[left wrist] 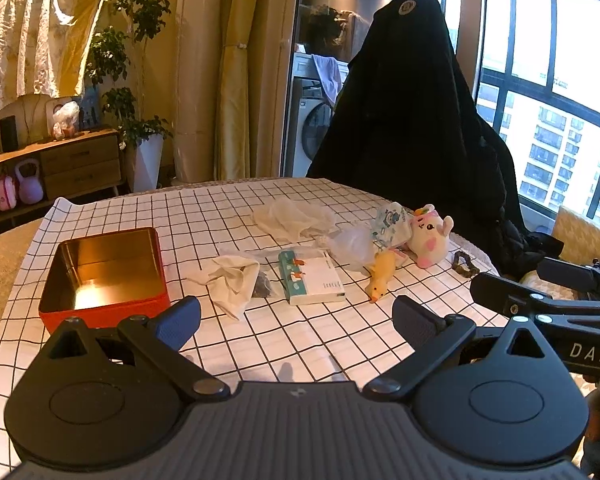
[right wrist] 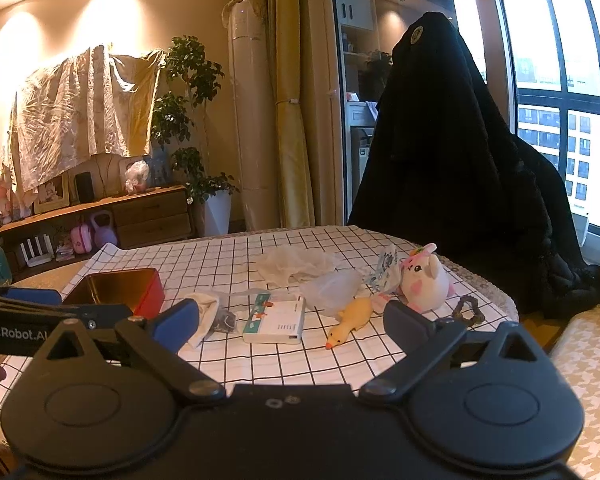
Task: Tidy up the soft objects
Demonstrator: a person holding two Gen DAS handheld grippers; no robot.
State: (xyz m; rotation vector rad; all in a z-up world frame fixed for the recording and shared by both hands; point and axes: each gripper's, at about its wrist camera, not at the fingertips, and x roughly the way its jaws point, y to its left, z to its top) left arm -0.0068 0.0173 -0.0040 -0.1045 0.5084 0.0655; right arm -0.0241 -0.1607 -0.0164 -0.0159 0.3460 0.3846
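Here, on the checked cloth (left wrist: 228, 216): one red tin (left wrist: 104, 276), one plush bunny (left wrist: 430, 236), one yellow duck (left wrist: 380, 274), one tissue pack (left wrist: 314, 278), two white cloths. Left gripper (left wrist: 296, 318) and right gripper (right wrist: 292, 320) spread wide, holding nothing.

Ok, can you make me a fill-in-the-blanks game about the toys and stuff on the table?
1. The red tin has nothing inside, so it is ____.
2. The yellow duck lies right beside the white ____ toy.
3. Both tongs, left tongs and right tongs, are ____.

Missing words: empty; bunny; open
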